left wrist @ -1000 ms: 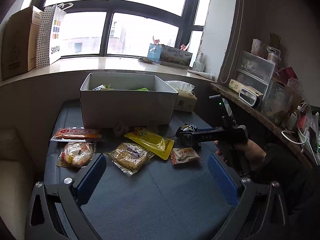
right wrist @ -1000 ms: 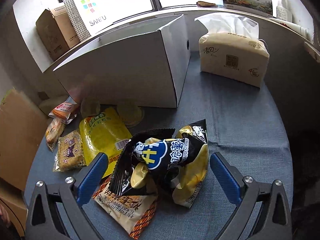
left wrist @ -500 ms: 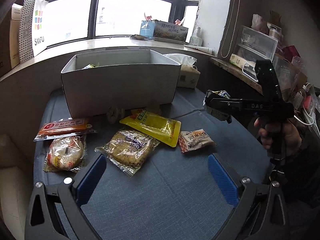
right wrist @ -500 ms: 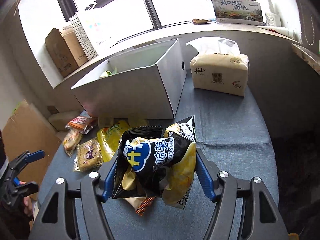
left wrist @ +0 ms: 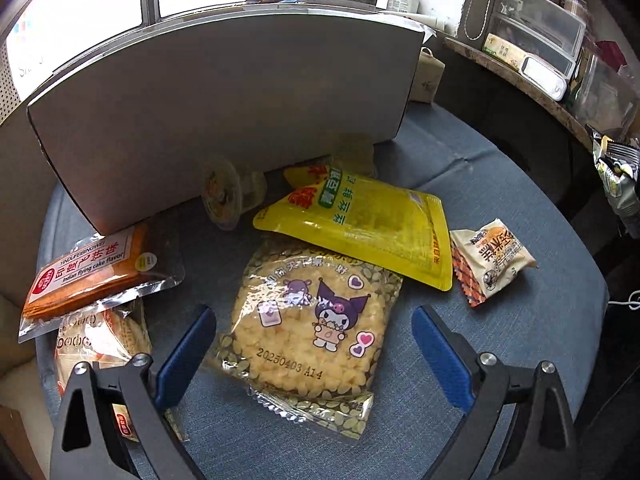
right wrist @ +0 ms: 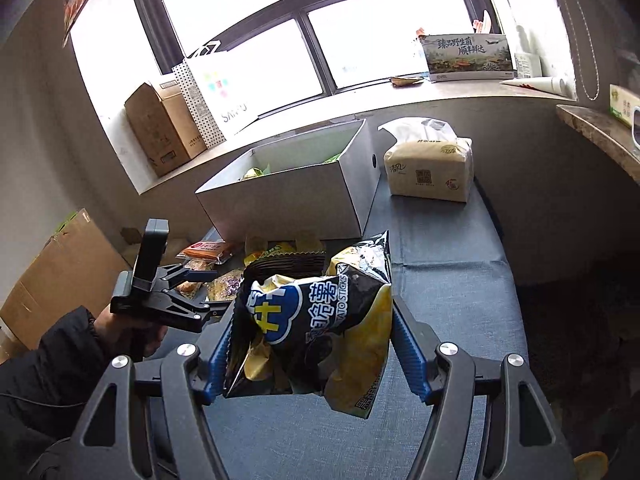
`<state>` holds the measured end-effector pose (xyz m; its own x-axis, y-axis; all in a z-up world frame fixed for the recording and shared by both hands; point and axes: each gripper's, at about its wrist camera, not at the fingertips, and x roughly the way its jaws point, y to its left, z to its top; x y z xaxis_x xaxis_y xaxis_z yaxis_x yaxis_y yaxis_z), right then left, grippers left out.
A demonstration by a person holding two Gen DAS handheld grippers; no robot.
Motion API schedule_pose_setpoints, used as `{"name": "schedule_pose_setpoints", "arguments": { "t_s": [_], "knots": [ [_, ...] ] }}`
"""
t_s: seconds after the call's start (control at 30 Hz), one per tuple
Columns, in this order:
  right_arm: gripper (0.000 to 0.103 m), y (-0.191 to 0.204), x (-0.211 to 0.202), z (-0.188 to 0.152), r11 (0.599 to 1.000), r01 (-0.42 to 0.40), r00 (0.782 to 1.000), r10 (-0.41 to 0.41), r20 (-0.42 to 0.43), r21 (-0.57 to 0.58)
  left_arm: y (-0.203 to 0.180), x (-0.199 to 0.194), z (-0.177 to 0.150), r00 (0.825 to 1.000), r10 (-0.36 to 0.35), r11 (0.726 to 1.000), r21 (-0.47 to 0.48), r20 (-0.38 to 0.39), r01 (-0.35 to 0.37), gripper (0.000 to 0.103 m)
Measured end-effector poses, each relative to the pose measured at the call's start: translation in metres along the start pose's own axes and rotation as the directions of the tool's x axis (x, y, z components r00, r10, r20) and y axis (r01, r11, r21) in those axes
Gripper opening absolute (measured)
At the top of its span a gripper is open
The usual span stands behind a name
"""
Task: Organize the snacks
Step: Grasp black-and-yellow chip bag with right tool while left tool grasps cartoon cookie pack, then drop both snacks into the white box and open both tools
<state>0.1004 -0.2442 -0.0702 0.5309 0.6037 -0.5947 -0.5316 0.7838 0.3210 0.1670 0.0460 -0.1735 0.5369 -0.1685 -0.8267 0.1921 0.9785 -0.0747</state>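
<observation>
Blue pads line the fingers of the right gripper (right wrist: 310, 354), which are clamped on a black and yellow chip bag (right wrist: 320, 320); the bag is held clear above the counter (right wrist: 452, 280), which is covered in grey-blue cloth. To its left, the left gripper (right wrist: 200, 288) is seen in a hand (right wrist: 132, 332) with a dark sleeve, angled down over the loose snacks.

From the left wrist view, the left gripper (left wrist: 314, 346) is shown with its fingers apart; they have just been closing a little, and a cartoon-printed cracker pack (left wrist: 316, 328) lies flat between them, not pressed by either pad. A yellow pouch (left wrist: 360, 224) overlaps the far edge of that pack. A small beige packet (left wrist: 490, 258) lies to the right of the pouch, apart from it. On the left, a red flying-cake pack (left wrist: 92, 276) is laid partly over a clear-wrapped pastry (left wrist: 100, 344). A jelly cup (left wrist: 224, 196) rests on its side against the wall of the white box (left wrist: 224, 112).

Farther back, the box is seen open at the top, with some snacks already inside. A tissue pack (right wrist: 430, 172) stands just right of the box. Beyond, a cardboard carton (right wrist: 160, 132) and a paper bag (right wrist: 216, 92) are set on the window sill (right wrist: 460, 94).
</observation>
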Motion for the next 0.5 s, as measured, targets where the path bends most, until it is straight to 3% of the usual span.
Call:
{"name": "schedule_pose_setpoints", "arguments": {
  "t_s": [0.03,0.07,0.17,0.3,0.37,0.5],
  "knots": [
    [0.073,-0.001,0.001,0.000,1.000,0.002,1.000,-0.002,-0.003,0.006,-0.001,-0.001,-0.002,1.000,0.015,1.000,0.007,0.005,-0.015,0.079],
    [0.073,-0.002,0.001,-0.001,1.000,0.002,1.000,-0.002,-0.004,0.009,0.000,-0.004,-0.004,1.000,0.004,1.000,0.001,0.013,-0.004,0.077],
    [0.073,0.000,0.004,-0.002,1.000,0.001,1.000,-0.001,-0.012,0.005,0.000,-0.013,-0.011,1.000,0.003,1.000,-0.001,0.024,-0.003,0.077],
    [0.073,0.008,0.012,-0.004,1.000,-0.017,1.000,0.017,-0.025,-0.009,0.000,-0.048,-0.025,0.993,0.029,0.999,-0.030,0.117,-0.026,0.077],
    [0.073,0.014,0.018,-0.002,0.999,-0.023,0.999,0.022,-0.031,-0.023,0.003,-0.070,-0.028,0.983,0.035,0.997,-0.069,0.182,-0.023,0.077],
    [0.073,0.027,0.040,0.013,0.997,-0.043,0.998,0.041,-0.044,-0.056,0.016,-0.113,-0.018,0.947,0.046,0.988,-0.155,0.319,0.004,0.077]
  ]
}}
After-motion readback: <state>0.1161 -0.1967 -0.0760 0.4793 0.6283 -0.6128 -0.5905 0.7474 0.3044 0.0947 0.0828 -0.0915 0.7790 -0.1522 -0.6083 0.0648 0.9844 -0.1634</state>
